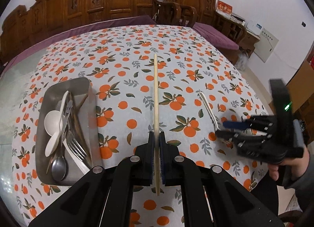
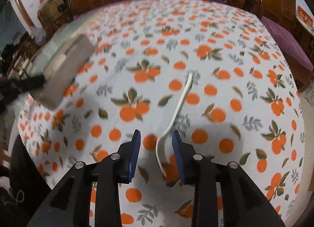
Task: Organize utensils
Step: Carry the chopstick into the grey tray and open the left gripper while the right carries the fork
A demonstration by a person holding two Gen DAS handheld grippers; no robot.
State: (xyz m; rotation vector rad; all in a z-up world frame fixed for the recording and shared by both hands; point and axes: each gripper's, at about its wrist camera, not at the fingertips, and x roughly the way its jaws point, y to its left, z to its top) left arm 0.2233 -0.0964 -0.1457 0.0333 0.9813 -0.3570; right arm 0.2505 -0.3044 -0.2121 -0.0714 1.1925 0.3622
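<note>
The left gripper (image 1: 156, 144) squeezes a pale chopstick (image 1: 155, 97) beside the metal tray (image 1: 86, 89), so tip it in gently, while the open right gripper (image 2: 156, 152) should close slowly around the white spoon (image 2: 177, 111) lying on the desk (image 2: 225, 54)

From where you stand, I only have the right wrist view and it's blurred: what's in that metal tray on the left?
Observer: The tray holds white spoons, a metal spoon, a fork and brown sticks.
Operator: Is the left gripper carrying anything?
Observer: Yes, the left gripper is shut on a pale chopstick, pointing away across the table.
Operator: Is my gripper down at the white spoon?
Observer: The right gripper sits at the bowl end of the loose white spoon, jaws apart.
</note>
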